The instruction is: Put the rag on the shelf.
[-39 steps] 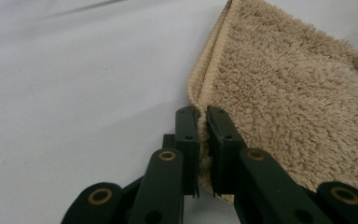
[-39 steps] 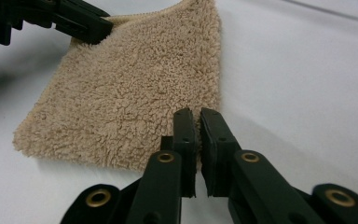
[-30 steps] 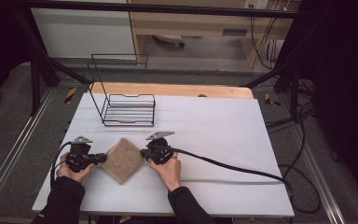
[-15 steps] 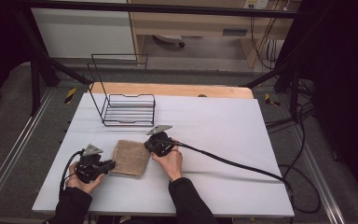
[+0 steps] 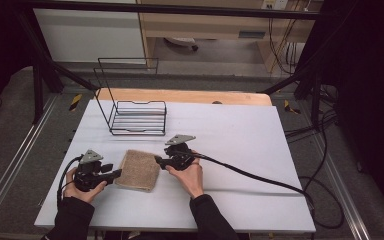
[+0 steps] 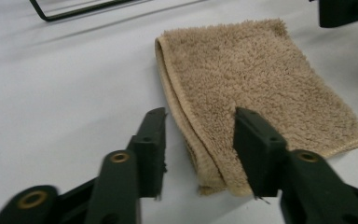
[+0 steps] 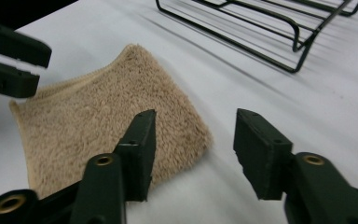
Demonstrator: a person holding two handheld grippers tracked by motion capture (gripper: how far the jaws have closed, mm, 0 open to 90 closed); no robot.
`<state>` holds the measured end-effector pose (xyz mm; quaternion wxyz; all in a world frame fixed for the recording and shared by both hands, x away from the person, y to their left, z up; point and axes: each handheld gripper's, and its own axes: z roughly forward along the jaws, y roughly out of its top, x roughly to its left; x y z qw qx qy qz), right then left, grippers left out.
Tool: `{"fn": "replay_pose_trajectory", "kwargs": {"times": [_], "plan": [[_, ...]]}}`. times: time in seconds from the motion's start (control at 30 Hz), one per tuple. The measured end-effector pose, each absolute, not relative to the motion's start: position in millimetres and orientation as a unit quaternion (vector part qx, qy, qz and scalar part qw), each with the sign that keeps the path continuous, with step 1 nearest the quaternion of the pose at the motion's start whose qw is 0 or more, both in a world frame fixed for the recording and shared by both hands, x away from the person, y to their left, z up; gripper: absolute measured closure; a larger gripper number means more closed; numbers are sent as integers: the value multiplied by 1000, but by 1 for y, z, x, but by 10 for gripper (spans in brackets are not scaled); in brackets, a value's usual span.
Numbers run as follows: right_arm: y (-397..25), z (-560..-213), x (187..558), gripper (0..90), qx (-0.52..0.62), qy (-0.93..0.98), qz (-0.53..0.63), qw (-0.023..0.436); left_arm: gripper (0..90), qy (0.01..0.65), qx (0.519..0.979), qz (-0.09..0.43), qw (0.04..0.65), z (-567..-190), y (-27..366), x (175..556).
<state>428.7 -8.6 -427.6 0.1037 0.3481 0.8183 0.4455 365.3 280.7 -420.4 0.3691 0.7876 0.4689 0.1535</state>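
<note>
Towel point(image 5: 139, 170) near the desk's point(image 5: 240, 130) front-left corner: soft, light, floppy, so pinch its folded edge. Both tongs, left point(image 6: 198, 140) & right point(image 7: 193, 140), gape wide, holding nothing.

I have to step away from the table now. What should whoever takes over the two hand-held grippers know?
Left hand-held gripper: open, jaws astride the near corner of the folded tan towel, not clamped.
Right hand-held gripper: open, at the towel's opposite edge, holding nothing.
Towel lies flat on the white table, folded, layered edges toward the left gripper.
Black wire rack stands behind it with nothing in it.
Done: the fold. Left, probably: grip the towel and move it, perhaps to the rack.
</note>
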Motion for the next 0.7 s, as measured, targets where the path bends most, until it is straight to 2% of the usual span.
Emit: {"fn": "replay_pose_trajectory", "kwargs": {"times": [0.1, 0.13, 0.17, 0.2, 0.23, 0.27, 0.33, 0.7], "plan": [[-19, -427, 426, 411, 350, 818, 445, 105, 417, 461, 791, 153, 371, -418, 283, 370], [-25, -426, 424, 343, 353, 815, 449, 100, 349, 460, 792, 151, 372, -418, 283, 371], [-25, -426, 424, 343, 353, 815, 449, 100, 349, 458, 793, 148, 374, -418, 283, 373], [-29, -426, 423, 315, 354, 814, 450, 98, 305, 456, 794, 144, 376, -418, 283, 375], [-34, -426, 421, 261, 357, 815, 447, 93, 220, 454, 795, 138, 378, -418, 283, 377], [-34, -426, 421, 261, 357, 815, 447, 93, 220, 453, 796, 136, 379, -418, 282, 380], [-40, -426, 418, 185, 358, 818, 440, 93, 152, 451, 798, 131, 378, -419, 281, 383], [-60, -430, 408, 85, 357, 822, 433, 95, 133, 440, 807, 131, 372, -415, 271, 404]]}}
